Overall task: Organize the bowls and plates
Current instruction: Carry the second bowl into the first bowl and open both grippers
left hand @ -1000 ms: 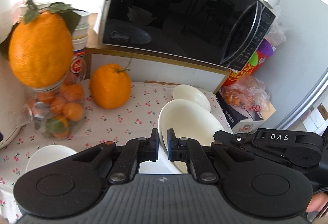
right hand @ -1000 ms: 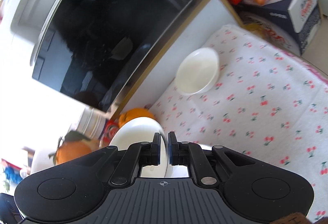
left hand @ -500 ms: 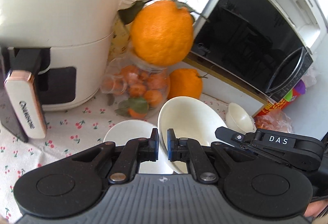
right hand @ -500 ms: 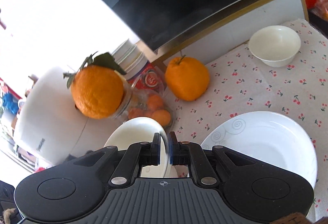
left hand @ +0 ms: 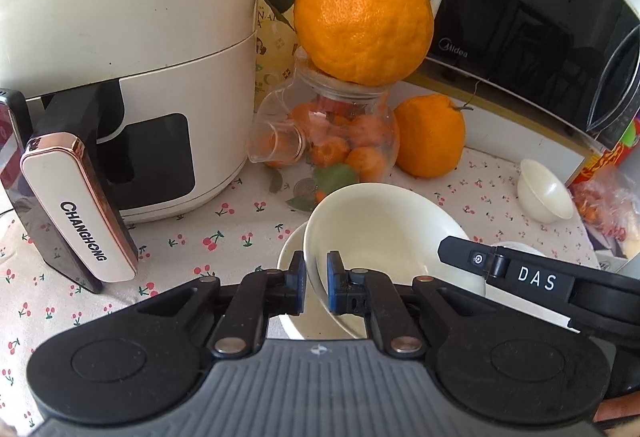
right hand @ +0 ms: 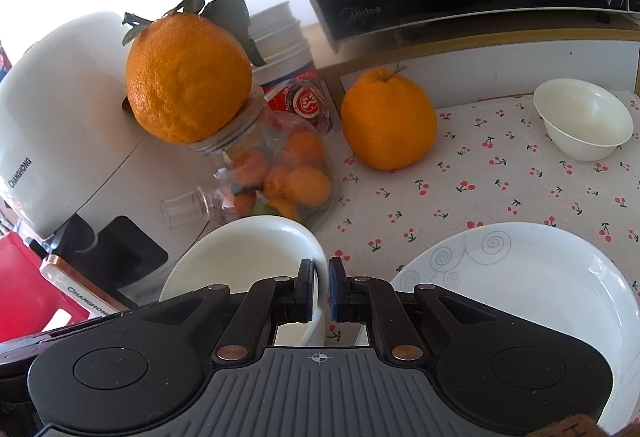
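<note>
My left gripper (left hand: 316,283) is shut on the left rim of a white bowl (left hand: 380,233). My right gripper (right hand: 320,293) is shut on the right rim of the same bowl (right hand: 248,257). The bowl hangs just over a second white dish (left hand: 292,257) that lies on the cherry-print cloth. The right gripper's body (left hand: 540,277) shows in the left wrist view. A large white plate with swirl marks (right hand: 520,277) lies to the right. A small white bowl (right hand: 584,119) stands far right by the microwave shelf; it also shows in the left wrist view (left hand: 544,193).
A white Changhong air fryer (left hand: 120,57) stands at the left. A glass jar of small oranges (left hand: 340,149) carries a big orange (left hand: 364,13). Another orange (left hand: 430,135) lies beside it. A black microwave (left hand: 540,17) sits on a shelf behind. Snack bags (left hand: 600,193) lie far right.
Both grippers carried the bowl leftward, away from the microwave towards the air fryer, then lowered it over the dish on the cloth. Both grips stayed shut.
</note>
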Demonstrator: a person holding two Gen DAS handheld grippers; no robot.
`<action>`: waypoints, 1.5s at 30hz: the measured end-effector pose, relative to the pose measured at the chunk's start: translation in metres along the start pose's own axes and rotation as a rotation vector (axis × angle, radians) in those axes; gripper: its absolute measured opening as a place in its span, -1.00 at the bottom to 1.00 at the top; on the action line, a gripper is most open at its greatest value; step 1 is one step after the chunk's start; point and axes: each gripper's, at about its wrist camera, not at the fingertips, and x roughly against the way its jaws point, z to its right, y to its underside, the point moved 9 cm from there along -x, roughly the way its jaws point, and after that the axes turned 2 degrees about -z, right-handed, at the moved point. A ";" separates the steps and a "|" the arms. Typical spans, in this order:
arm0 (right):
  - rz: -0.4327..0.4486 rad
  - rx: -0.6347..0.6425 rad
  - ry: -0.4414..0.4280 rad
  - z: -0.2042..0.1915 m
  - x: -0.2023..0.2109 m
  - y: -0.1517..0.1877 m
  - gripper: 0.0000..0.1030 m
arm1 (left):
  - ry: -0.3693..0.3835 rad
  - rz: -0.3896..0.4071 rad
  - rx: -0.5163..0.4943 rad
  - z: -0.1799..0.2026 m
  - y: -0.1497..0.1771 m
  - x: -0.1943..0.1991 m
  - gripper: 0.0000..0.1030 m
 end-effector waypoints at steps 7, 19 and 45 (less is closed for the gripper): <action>0.015 0.070 0.002 -0.008 -0.003 -0.001 -0.85 | -0.032 -0.033 -0.015 -0.008 0.006 -0.008 -0.81; 0.008 0.103 0.001 -0.009 -0.006 0.003 -0.84 | -0.033 -0.022 -0.007 -0.009 0.003 -0.003 -0.72; 0.035 0.068 -0.029 -0.011 0.008 -0.005 -0.77 | 0.006 -0.083 0.065 -0.015 0.005 -0.009 -0.51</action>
